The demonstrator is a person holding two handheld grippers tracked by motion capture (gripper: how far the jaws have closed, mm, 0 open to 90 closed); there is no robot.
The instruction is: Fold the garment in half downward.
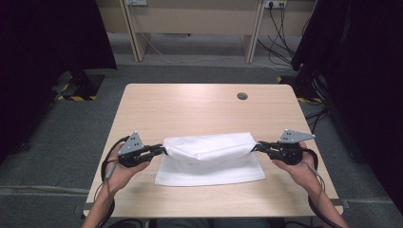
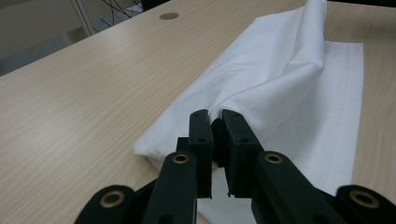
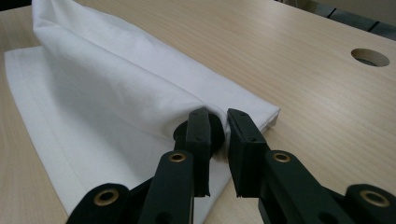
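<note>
Left gripper view looks along two black jaws closed tight on a bunched corner of the white cloth [image 2: 275,84], the fabric pinched between the pads and rising away from them in a raised fold. Beyond the pinch, the lifted layer hangs over a flat layer that lies on the wooden table [image 2: 84,93], its hemmed edge running along the right side of that view.

Right gripper view gives the mirror picture: its jaws are clamped on the opposite corner of the same cloth, a small tuck of fabric caught between them, with the folded edge resting on the tabletop just beside the jaws and a round cable hole [image 3: 370,57] farther off.

From the high view, the left gripper [image 1: 159,151] and the right gripper [image 1: 259,146] hold the two ends of the upper layer, which stretches between them as a puffed band. The lower part lies flat on the table's near half, between the person's hands.
</note>
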